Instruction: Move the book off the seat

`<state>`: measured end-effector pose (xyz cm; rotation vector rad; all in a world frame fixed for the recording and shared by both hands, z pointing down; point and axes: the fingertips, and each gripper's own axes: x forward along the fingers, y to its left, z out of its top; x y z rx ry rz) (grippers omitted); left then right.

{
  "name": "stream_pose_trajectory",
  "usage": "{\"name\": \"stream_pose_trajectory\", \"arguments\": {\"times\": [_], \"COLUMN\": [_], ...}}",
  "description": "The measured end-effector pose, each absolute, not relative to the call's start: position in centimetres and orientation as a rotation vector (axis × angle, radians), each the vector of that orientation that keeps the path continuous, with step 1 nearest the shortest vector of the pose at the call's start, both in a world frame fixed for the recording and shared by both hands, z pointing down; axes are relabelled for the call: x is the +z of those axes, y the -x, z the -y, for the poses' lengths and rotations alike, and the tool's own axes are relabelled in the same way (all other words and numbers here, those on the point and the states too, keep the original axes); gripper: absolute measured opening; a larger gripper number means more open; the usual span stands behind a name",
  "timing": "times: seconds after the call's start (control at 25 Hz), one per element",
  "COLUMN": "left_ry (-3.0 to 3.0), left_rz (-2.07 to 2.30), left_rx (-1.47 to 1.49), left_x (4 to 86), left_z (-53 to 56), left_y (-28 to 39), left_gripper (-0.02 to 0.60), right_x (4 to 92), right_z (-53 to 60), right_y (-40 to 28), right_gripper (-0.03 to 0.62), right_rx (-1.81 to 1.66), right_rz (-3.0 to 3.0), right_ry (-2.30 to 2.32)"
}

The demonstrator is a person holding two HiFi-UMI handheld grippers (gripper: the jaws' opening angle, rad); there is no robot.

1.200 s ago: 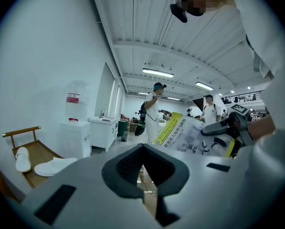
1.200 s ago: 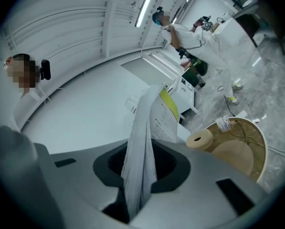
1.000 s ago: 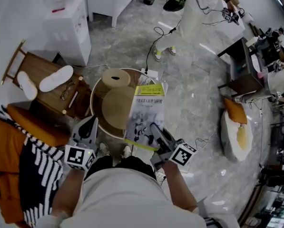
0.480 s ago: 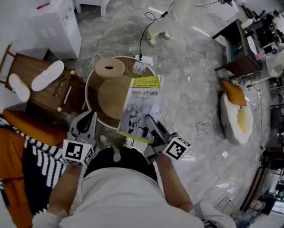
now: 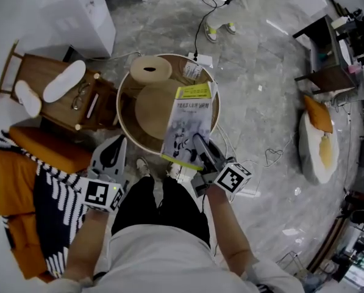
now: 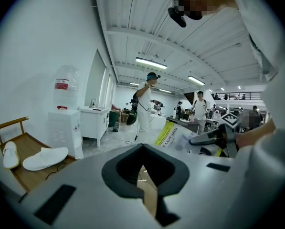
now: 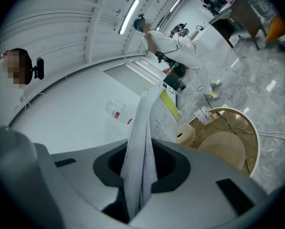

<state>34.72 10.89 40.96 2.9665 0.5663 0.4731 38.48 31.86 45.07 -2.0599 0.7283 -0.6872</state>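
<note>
At the far left, a pair of white slippers [image 5: 66, 81] lies on a wooden rack [image 5: 102, 112], with an orange cushion [image 5: 44, 154] and a striped blanket [image 5: 50, 209] nearer the person. Just right of these, the left gripper [image 5: 115, 150] hangs level beside the person's leg. Its jaws are drawn close with only a slit between them, and nothing is in that slit. Ahead of it stands the round low table [image 5: 122, 112], whose wooden top is partly covered by the book [image 5: 191, 118]. The book is already in the air, over the table's near right part and not resting on any seat. The right gripper [image 5: 199, 145] pinches it by its near edge, and that gripper's own view shows the pages clamped edge-on between the jaws. From that grip the book's long axis runs straight away from the person, with the yellow band at the far end. Since the right hand alone carries it, the put-down likely turns on lowering that far end onto the table or onto the bare marble floor [image 5: 261, 102] to the right.
</note>
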Motion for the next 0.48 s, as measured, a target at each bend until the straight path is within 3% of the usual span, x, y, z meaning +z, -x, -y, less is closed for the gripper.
{"name": "stream_pose_trajectory", "arguments": {"times": [0.48], "left_ry": [-2.929], "left_rz": [-0.458], "left_rx": [0.561], "left_x": [47.6], "left_z": [-10.4], "left_y": [-36.6], "left_gripper": [0.015], "right_x": [55.7], "right_z": [-29.8], "right_y": [-43.0], "right_gripper": [0.091], "right_rx": [-0.821], "right_rz": [-0.737], "right_ry": [2.039]}}
